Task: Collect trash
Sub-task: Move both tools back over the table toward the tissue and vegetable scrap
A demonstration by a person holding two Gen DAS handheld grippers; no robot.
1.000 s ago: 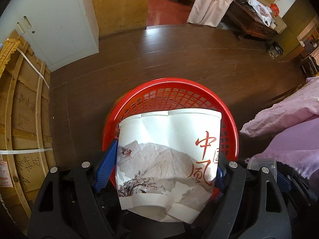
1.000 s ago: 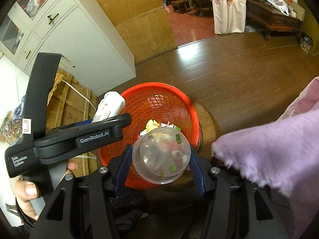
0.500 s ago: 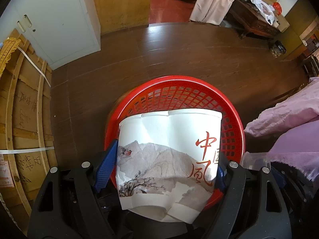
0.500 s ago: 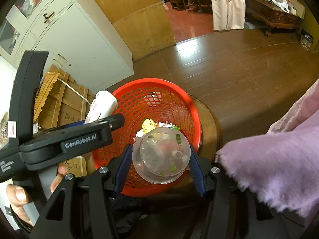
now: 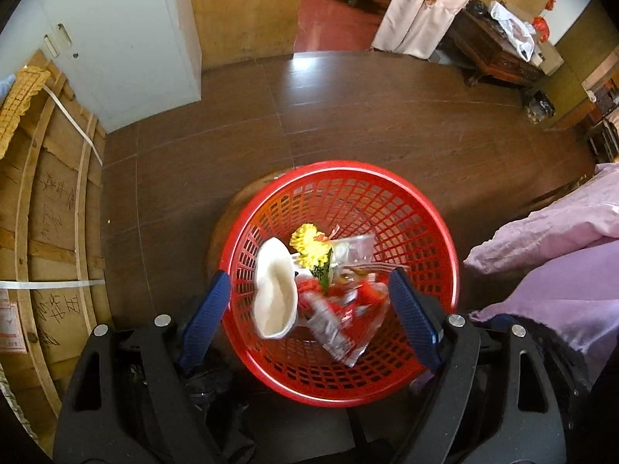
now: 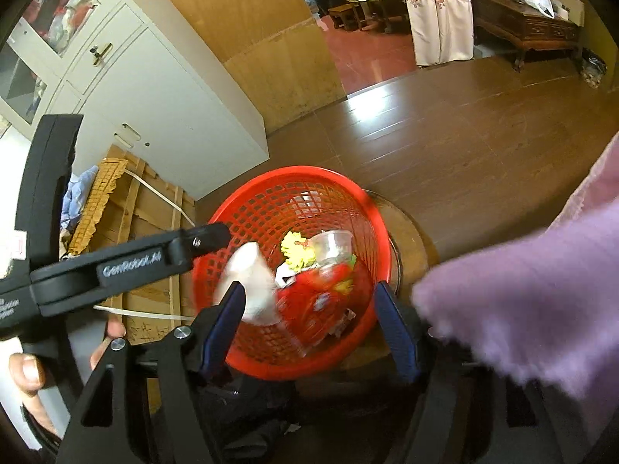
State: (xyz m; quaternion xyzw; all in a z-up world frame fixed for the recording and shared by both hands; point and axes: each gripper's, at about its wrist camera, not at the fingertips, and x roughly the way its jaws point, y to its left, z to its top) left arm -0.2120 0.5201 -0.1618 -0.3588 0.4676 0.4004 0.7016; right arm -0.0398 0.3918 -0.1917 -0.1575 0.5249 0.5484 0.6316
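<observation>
A dark wood floor (image 5: 348, 123) fills the upper frame. At lower centre a red basket (image 5: 425, 208) sits on what may be a round wooden stool (image 6: 410, 232).

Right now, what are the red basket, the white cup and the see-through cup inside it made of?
The red basket looks like glossy moulded plastic: its walls are an even lattice of holes. The white cup seems to be matte paper; it is blurred, so that is a guess. The see-through cup looks like thin clear plastic, since the trash behind it shows through.
</observation>
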